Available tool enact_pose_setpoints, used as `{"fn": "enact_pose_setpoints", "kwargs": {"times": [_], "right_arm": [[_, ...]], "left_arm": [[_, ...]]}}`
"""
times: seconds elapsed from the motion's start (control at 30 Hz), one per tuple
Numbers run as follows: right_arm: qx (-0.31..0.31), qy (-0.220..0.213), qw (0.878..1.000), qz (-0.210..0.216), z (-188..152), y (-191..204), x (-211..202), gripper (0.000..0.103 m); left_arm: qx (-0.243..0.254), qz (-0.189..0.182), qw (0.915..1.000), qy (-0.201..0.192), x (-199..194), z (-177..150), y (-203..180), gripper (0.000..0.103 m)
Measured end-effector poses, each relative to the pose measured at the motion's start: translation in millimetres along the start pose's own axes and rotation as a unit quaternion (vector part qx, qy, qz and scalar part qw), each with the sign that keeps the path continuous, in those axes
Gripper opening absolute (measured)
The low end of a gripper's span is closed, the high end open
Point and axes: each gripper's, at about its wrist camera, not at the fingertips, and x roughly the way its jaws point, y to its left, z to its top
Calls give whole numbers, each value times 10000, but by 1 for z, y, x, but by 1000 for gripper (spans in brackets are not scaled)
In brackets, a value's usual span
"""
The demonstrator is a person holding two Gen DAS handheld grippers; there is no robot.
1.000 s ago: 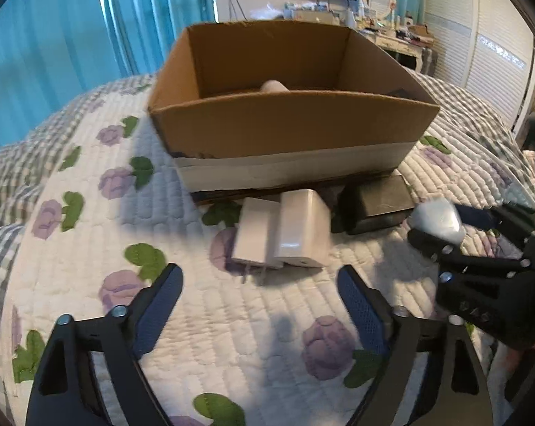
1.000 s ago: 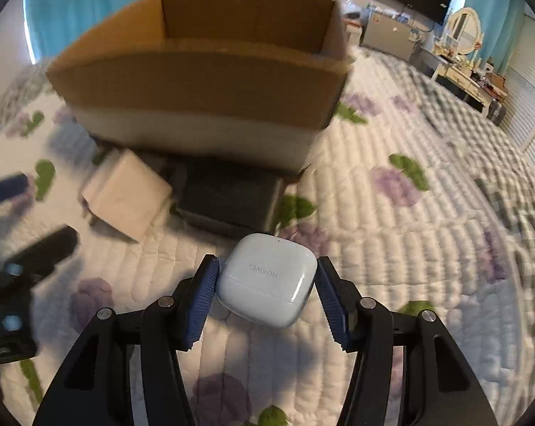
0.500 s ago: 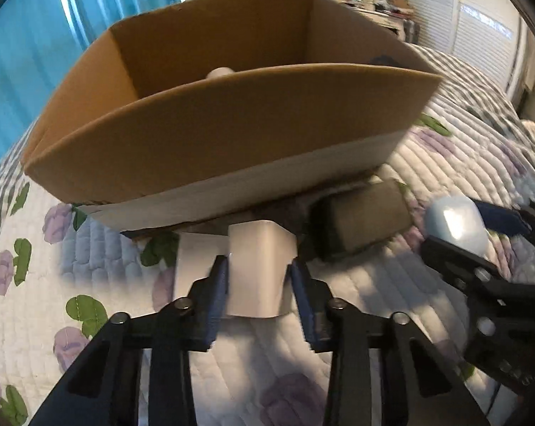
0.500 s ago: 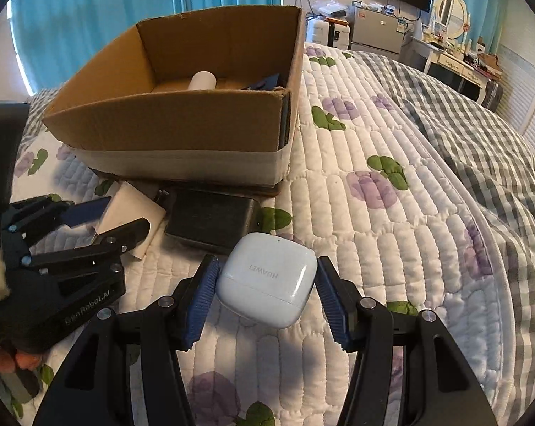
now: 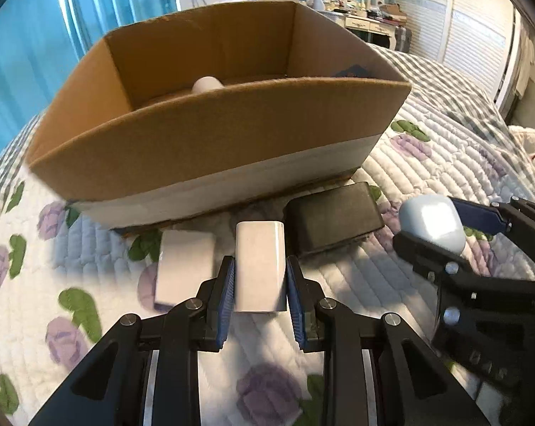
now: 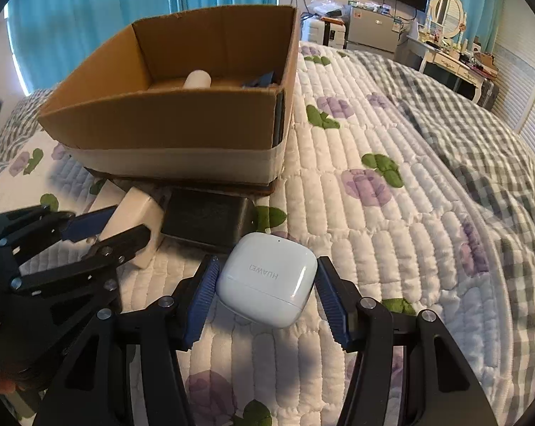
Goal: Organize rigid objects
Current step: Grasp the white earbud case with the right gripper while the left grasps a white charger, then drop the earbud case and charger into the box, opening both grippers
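A: Your left gripper is closed onto the white charger block, both blue pads flat on its sides, low over the bed quilt just in front of the cardboard box.

B: And my right?

A: Your right gripper has the white Huawei earbud case between its pads. The pads sit right at the case's sides and it looks pinched, held off the quilt.

B: How far along am I?

A: My judgement: partway. The box already holds a white cylinder and something dark blue in the far corner. Two items are in your grippers, not yet in. A second white charger lies just left of the held one, and a black brick adapter rests against the box's base.

B: How do they look?

A: Smooth, glossy, hard-shelled; the case is rounded, so it could slip.
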Motion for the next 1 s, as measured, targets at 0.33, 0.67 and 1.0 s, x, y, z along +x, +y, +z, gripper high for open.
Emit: {"fn": "enact_pose_setpoints", "kwargs": {"times": [0.33, 0.67, 1.0], "right_arm": [[13, -383, 9993, 51, 15, -6, -41, 56], [-245, -1311, 9903, 385, 91, -8, -107, 56], [-329, -1311, 9875, 806, 172, 2, -65, 56]], "left_arm": [[178, -234, 9994, -203, -70, 0, 11, 28], [170, -76, 9946, -1023, -123, 81, 35, 28], [23, 341, 9961, -819, -62, 139, 58, 28]]}}
